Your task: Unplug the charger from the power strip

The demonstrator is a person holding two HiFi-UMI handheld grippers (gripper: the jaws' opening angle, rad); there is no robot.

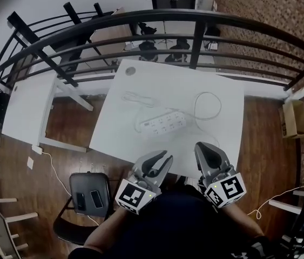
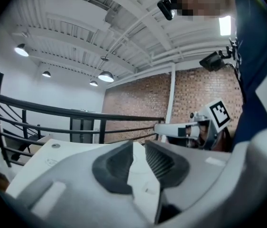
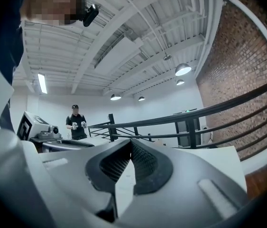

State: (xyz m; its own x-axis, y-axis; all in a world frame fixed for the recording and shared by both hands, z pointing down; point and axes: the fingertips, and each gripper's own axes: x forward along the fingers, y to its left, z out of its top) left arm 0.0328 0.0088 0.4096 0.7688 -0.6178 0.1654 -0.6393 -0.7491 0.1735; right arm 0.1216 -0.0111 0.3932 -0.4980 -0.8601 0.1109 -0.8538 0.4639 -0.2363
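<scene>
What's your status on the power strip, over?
Left claw slightly open, empty; right claw shut, empty. Both at near edge of white table, short of white rectangular power strip. Charger too small to make out. Loose white cable beside it, nothing else.

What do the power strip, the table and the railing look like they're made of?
The power strip looks like plastic: white, smooth moulded casing. The table has a flat white matt top, perhaps laminate or painted board. The railing is likely metal: thin black painted bars.
</scene>
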